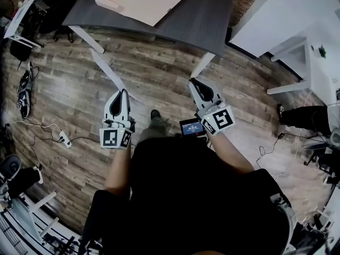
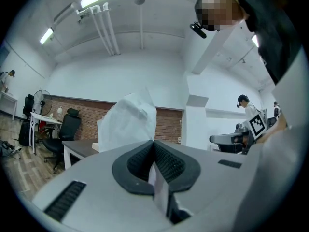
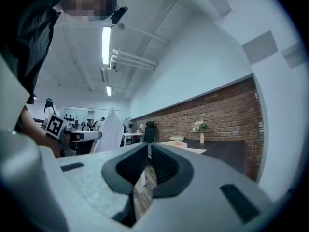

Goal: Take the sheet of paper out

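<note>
The left tongs grip the sheet of paper, well apart from the worktop ahead; the right tongs are closed and empty.

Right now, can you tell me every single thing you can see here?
table: one, dark grey, top of the head view.
envelope: one, tan, flat on that table.
sheet of paper: one, white, gripped in the left tongs.
white table: one, top right.
power strip: one, white, on the wooden floor, left.
office chair: one, black, by the brick wall.
small screen: one, blue-lit, beside the right tongs.
left tongs: one, white and black, shut on the paper.
right tongs: one, white and black, shut, nothing in them.
</note>
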`<state>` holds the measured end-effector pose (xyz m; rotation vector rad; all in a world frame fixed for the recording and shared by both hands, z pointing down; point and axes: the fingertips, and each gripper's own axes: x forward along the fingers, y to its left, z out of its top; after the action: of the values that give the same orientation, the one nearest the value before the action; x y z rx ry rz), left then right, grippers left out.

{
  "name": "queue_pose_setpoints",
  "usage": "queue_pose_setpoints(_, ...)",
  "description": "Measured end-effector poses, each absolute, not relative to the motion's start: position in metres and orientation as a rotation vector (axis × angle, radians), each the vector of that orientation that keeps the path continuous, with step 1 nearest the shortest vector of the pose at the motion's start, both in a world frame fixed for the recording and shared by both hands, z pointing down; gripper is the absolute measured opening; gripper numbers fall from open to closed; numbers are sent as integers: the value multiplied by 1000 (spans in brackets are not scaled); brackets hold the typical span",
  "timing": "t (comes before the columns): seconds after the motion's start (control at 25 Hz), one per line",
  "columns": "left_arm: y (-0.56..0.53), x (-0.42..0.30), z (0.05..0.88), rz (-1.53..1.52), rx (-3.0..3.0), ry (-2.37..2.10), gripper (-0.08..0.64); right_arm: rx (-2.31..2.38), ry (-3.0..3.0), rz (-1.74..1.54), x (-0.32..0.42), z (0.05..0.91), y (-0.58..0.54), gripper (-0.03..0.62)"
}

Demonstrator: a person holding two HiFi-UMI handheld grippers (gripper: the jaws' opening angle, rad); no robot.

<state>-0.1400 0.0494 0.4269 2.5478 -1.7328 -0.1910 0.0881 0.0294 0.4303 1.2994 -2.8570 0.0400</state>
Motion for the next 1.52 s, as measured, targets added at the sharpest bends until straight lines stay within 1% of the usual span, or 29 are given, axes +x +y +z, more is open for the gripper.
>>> queue_pose_setpoints(0.28,128,-96,435,-172,2514,-1744,-3,1323,-2847,97,141,449,102,26)
queue_pose_setpoints(0.52,184,-90,443,-110,2477,-1770,-3,1286,-2869,153,148,468,146,26)
queue_pose_setpoints(0.76,205,-113,445,-105,2463,-1767,-3,1294,-2870,148,128,465,158,26)
queue_pose_setpoints(1.04,191,-132,445,-121,2498,-1680,-3,1340,-2814,127,113,456,152,26)
queue_pose_setpoints(1.36,180,-173,444,-131,2535,-1615,-3,1339,-2788,126,58,455,149,26)
queue_pose_setpoints(1.52,177,-180,442,-140,2538,-1602,-3,1328,-2779,137,48,456,145,26)
